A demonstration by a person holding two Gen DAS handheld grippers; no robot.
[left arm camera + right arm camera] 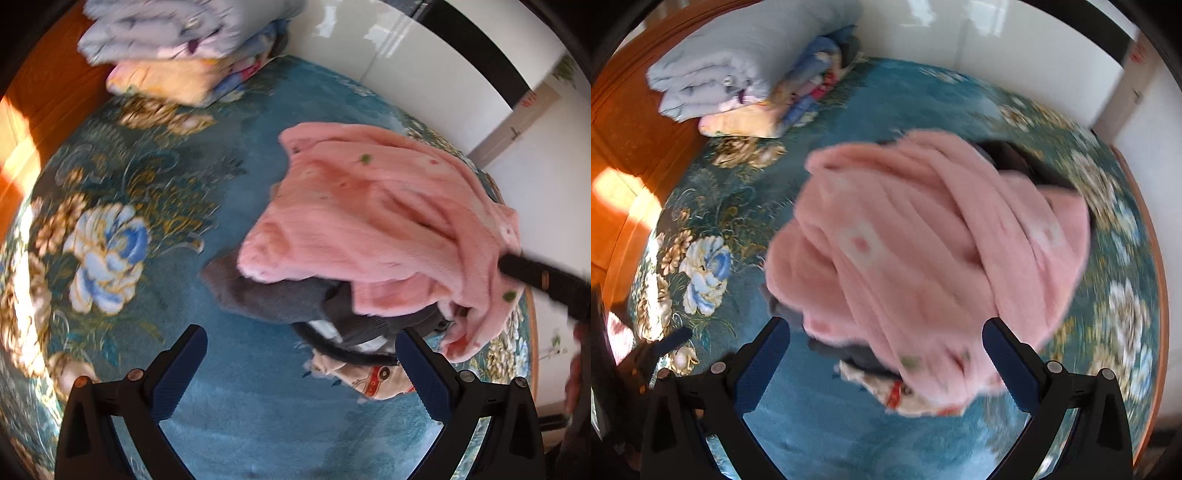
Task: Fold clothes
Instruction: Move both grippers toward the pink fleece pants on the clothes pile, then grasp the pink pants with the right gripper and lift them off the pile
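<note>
The pink garment [369, 221] lay crumpled on the bed [221, 387], draped over a grey garment [273, 299] and a cream printed one [369, 380], so it likely had to come off first. The left claw [301, 373] hung with fingers spread wide, holding nothing. The right claw [886, 365] was likewise spread and empty, the pink cloth between its fingers. Folded bedding [177, 48] sat stacked at the far left, out of the way.

Pink garment [923, 251]: motion-blurred in the right wrist view, its print unreadable.
Grey garment [280, 299]: mostly hidden under the pink one.
Cream printed cloth [373, 376]: only a corner shows.
Folded quilts [177, 40]: cut off by the top edge.
</note>
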